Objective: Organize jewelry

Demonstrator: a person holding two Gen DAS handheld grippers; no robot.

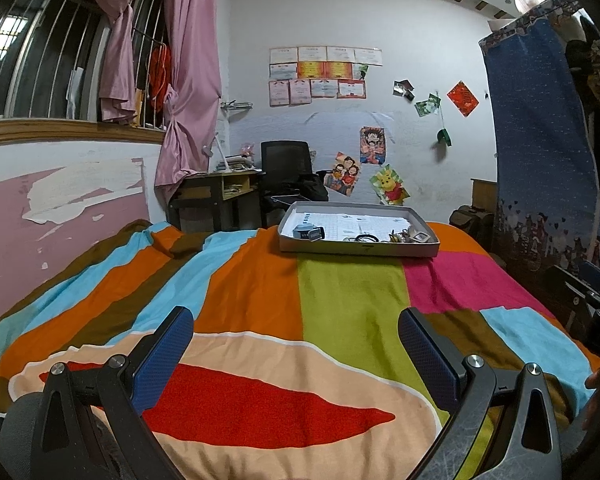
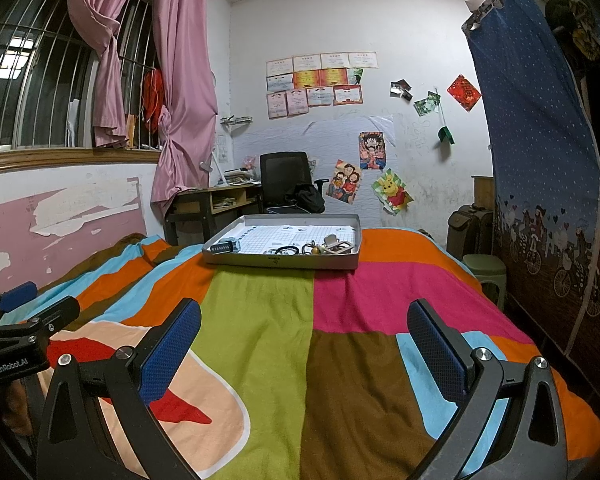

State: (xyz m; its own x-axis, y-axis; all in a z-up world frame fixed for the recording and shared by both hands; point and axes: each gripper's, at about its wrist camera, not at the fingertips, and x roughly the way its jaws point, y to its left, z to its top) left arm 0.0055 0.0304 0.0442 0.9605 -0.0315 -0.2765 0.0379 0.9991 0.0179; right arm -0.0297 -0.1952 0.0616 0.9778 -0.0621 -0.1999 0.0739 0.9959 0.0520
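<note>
A shallow grey tray [image 1: 358, 249] [image 2: 284, 262] lined with squared paper lies on the far part of a bed. Inside it are a dark watch or bracelet [image 1: 310, 233] [image 2: 225, 247] at the left, black rings [image 1: 366, 238] [image 2: 286, 250] in the middle and a heap of small jewelry [image 1: 406, 236] [image 2: 328, 247] at the right. My left gripper [image 1: 296, 328] hovers open over the near end of the bed, far short of the tray, with nothing between its blue pads. My right gripper [image 2: 305, 320] is likewise open and empty beside it.
A many-coloured striped blanket [image 1: 340, 300] [image 2: 260, 312] covers the bed. A desk [image 1: 216, 196] and black office chair [image 2: 286, 178] stand beyond the bed. A blue fabric wardrobe [image 2: 540, 160], green stool [image 2: 484, 268] and suitcase [image 2: 470, 228] line the right side. The left gripper's body [image 2: 16, 340] shows in the right wrist view.
</note>
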